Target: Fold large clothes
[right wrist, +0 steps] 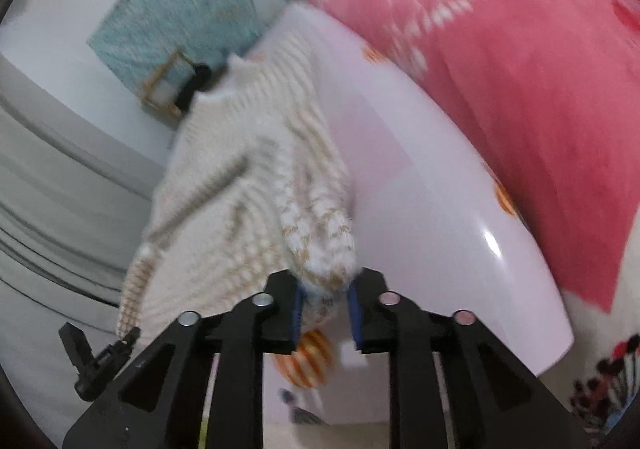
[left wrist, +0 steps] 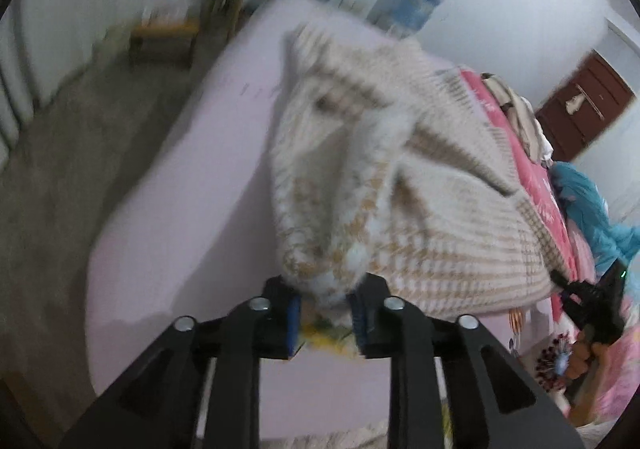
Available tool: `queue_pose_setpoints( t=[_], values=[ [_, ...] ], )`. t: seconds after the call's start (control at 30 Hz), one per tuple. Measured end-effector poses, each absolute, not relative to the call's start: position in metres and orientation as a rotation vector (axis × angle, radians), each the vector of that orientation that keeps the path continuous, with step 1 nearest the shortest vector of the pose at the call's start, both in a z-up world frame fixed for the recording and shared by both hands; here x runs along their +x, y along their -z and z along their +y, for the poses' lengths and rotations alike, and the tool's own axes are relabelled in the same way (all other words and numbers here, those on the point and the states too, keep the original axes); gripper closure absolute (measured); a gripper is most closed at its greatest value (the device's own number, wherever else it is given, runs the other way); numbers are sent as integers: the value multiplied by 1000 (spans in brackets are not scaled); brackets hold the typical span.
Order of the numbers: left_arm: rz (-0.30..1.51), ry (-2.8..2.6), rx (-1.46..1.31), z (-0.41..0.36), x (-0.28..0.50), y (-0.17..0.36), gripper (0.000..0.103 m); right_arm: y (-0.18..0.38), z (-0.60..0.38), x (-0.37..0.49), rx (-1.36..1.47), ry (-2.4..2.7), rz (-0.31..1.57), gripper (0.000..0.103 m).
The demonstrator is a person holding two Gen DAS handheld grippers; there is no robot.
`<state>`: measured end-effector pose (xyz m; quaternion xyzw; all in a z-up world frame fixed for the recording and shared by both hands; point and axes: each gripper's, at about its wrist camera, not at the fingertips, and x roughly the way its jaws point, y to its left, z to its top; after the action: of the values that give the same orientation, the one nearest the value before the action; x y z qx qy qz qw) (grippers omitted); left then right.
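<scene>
— Well, where is the sweater (left wrist: 420, 209)?
— Fuzzy cream knit with tan ribbing, bunched and lifted over the smooth lilac bed (left wrist: 180, 209).
— Both tongs?
— Left tongs (left wrist: 325, 315) and right tongs (right wrist: 327, 309) each pinch a woolly fold between blue pads.

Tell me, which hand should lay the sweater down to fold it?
Probably both together: the left gripper and right gripper each pinch the knitted sweater above the pale sheet. Neither looks better placed.
</scene>
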<state>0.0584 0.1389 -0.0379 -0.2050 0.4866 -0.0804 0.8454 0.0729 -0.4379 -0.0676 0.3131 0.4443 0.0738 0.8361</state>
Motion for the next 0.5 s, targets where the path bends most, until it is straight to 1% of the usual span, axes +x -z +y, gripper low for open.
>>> queue_pose_setpoints(
  t=[0.03,0.07,0.1,0.17,0.23,0.33,0.4,0.5],
  values=[
    [1033,167,-451,143,56,39,72,68,-441,73,658,-141,950,66],
    [1030,152,-459,150,53,36,66,65,-444,72,654,-129,949,58],
    [1010,129,-451,156,48,30,63,59,-450,69,644,-113,932,55],
    [961,93,-434,170,40,19,59,46,-458,65,616,-87,901,46],
    [921,61,-413,177,38,9,58,32,-464,60,585,-47,856,41],
    [871,61,-347,169,51,0,57,22,-464,71,563,-48,814,40],
    [878,95,-303,154,69,0,57,22,-457,82,547,-64,813,40],
    [906,109,-147,117,102,7,57,21,-430,111,493,-136,820,40]
  ],
)
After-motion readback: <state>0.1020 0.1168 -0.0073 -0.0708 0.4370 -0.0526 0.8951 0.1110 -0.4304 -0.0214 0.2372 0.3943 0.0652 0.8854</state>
